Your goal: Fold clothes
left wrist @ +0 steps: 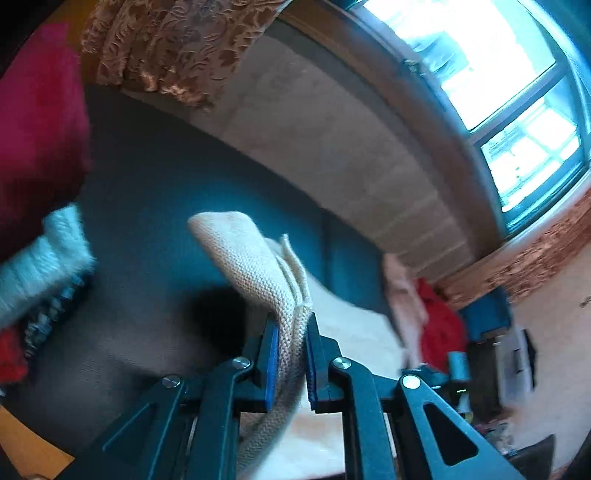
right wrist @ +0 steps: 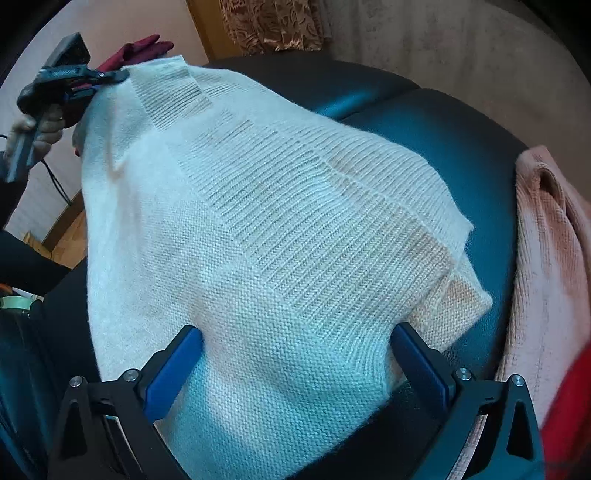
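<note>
My left gripper (left wrist: 291,325) pinches a fold of the knit sweater (right wrist: 258,229), lifted above the padded seat (right wrist: 436,125). My right gripper (right wrist: 295,350) straddles the sweater's near edge, spread on that seat. A second knit garment (right wrist: 546,229) lies at the seat's right. The curtain (right wrist: 273,26) hangs behind.

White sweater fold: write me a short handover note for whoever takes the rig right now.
Left tool: shut on a doubled edge of the white sweater, lifted off the dark sofa seat.
Right tool: wide open over the sweater's near end, gripping nothing.
Sweater: spread across the seat, one corner raised by the left tool. A pink knit lies at the right.
Done: corner picked up.
Left: probably take hold with the right tool, fold the sweater over, flatten it, then the other clothes.
</note>
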The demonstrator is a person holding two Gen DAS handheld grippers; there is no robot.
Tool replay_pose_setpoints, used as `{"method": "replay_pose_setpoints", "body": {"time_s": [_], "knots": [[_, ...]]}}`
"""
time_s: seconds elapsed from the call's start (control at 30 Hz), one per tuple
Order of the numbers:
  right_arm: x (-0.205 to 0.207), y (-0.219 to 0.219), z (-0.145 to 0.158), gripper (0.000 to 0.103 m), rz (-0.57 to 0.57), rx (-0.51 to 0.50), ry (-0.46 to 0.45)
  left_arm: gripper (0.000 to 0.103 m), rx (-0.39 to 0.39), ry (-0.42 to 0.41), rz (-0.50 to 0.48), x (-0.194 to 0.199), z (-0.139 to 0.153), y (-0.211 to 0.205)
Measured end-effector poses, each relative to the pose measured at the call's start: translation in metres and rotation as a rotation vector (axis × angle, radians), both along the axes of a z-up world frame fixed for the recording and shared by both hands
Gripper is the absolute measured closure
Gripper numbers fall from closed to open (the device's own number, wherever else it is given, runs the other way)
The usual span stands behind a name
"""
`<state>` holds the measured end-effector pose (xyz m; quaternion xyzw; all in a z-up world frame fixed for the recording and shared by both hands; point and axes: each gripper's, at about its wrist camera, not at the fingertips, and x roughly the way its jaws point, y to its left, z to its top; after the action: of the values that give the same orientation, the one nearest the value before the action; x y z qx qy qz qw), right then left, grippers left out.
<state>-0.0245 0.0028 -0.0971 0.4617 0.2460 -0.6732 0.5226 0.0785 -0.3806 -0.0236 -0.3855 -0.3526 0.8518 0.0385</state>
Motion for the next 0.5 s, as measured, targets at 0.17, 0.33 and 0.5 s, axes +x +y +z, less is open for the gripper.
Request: {"method": "replay_pose_setpoints", "body": {"time_s": [0.17, 0.33, 0.5], "knots": [[0.002, 0.005, -0.001, 0.0, -0.032, -0.035, 0.009, 0.092, 0.089, 0.066, -0.048, -0.02, 0.023, 0.039], [0.004, 0.012, -0.003, 0.0, -0.065, -0.074, 0.018, 0.093, 0.172, 0.122, -0.091, -0.04, 0.049, 0.085], [0.005, 0.019, -0.004, 0.0, -0.092, -0.12, 0.021, 0.093, 0.224, 0.129, -0.157, -0.076, 0.056, 0.149]]}}
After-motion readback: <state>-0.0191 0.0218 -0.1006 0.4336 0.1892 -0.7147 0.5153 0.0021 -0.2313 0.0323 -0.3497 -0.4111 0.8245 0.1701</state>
